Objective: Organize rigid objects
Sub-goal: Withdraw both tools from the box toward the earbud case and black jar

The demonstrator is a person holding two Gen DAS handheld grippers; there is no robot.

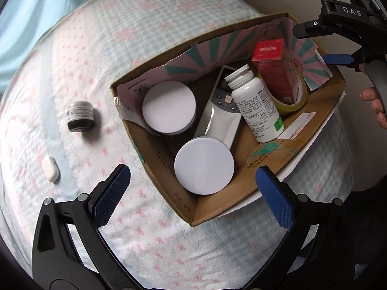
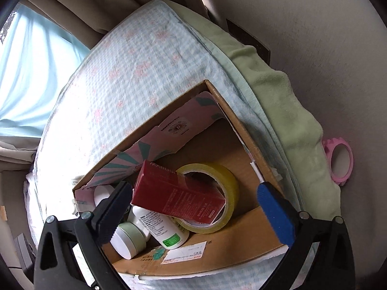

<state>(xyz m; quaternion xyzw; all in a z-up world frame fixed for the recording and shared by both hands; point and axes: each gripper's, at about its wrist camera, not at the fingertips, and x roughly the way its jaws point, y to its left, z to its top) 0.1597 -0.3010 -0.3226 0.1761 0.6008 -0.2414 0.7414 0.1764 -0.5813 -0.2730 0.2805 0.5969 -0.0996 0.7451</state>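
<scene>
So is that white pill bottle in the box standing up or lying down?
Lying tipped: the white pill bottle leans on its side against the remote control inside the cardboard box.

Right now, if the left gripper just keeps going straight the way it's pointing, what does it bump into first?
Probably the nearer white round lid in the cardboard box; it sits centred ahead of the open left gripper, though depth is unclear.
</scene>
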